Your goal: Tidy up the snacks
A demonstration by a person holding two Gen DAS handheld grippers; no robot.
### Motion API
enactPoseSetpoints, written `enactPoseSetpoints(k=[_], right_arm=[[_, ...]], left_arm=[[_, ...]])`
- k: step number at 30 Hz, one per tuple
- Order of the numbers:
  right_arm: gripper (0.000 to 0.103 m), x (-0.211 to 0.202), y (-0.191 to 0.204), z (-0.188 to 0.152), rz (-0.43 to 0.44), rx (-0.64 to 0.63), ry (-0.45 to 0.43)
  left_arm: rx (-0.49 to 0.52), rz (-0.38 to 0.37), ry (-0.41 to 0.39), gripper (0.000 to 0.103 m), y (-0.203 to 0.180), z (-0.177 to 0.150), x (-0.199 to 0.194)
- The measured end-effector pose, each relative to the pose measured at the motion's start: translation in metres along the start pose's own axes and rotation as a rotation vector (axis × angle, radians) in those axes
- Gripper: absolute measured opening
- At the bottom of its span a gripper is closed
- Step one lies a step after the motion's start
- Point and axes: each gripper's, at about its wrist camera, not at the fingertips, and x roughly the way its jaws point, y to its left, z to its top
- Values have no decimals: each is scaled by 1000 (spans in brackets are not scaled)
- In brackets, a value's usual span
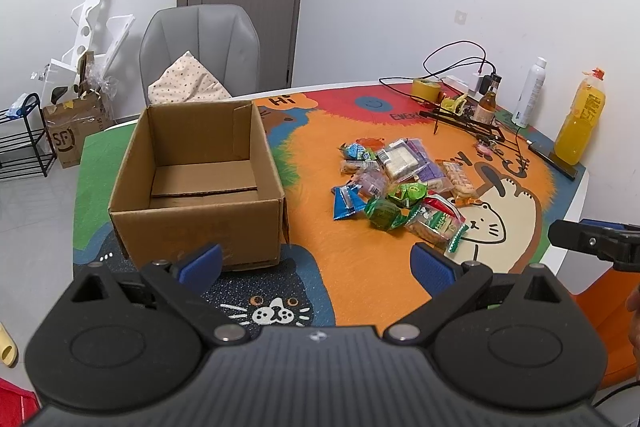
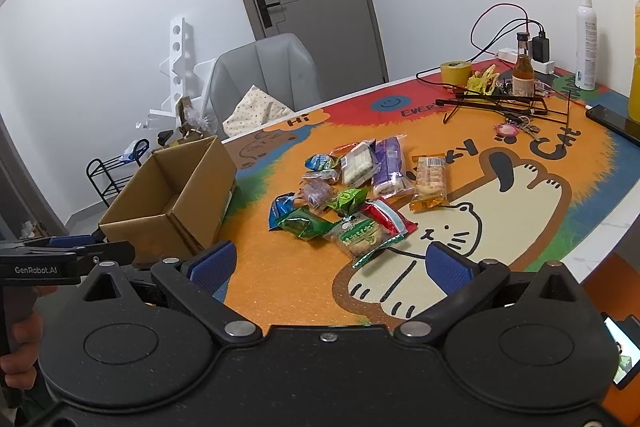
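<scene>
A pile of several wrapped snacks [image 1: 400,187] lies on the colourful cat mat, also in the right wrist view [image 2: 356,195]. An open, empty cardboard box [image 1: 200,179] stands left of the pile; it also shows in the right wrist view [image 2: 176,195]. My left gripper [image 1: 316,263] is open and empty, hovering near the table's front edge between box and pile. My right gripper [image 2: 332,267] is open and empty, just in front of the nearest green-and-red snack packet [image 2: 368,231]. The right gripper also shows at the right edge of the left wrist view [image 1: 592,239].
At the table's far right stand a juice bottle [image 1: 580,123], a white spray can [image 1: 530,91], a small brown bottle [image 1: 486,107], a tape roll [image 1: 426,89], cables and a black wire stand [image 1: 472,125]. A phone [image 2: 612,121] lies there. A grey chair [image 1: 200,55] stands behind the box.
</scene>
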Motion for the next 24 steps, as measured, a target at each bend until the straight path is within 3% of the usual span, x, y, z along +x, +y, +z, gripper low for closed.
enactPoseSetpoints(k=[24], right_arm=[[103,-2,-1,3,-13,4,-16]], left_arm=[[-14,3,-6,100,5,-1,0]])
